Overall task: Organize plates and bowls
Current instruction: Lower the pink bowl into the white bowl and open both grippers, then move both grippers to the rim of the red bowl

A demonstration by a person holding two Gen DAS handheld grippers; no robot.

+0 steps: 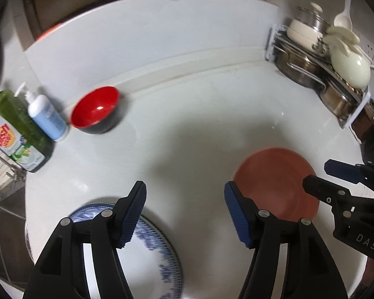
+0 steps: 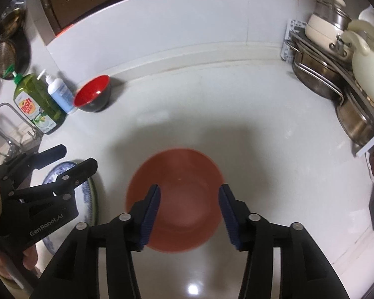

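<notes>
A terracotta bowl sits upright on the white counter. My right gripper hovers open just over its near side, one finger on each side of the bowl's middle, gripping nothing. In the left wrist view the right gripper shows at the bowl's right edge. A blue-and-white patterned plate lies flat to the bowl's left. Above it my left gripper stands open and empty. A red bowl with a black outside stands far left by the wall.
A green dish-soap bottle and a blue pump bottle stand next to the red bowl. A rack of steel pots and cream cookware fills the far right corner. A tap and sink lie left.
</notes>
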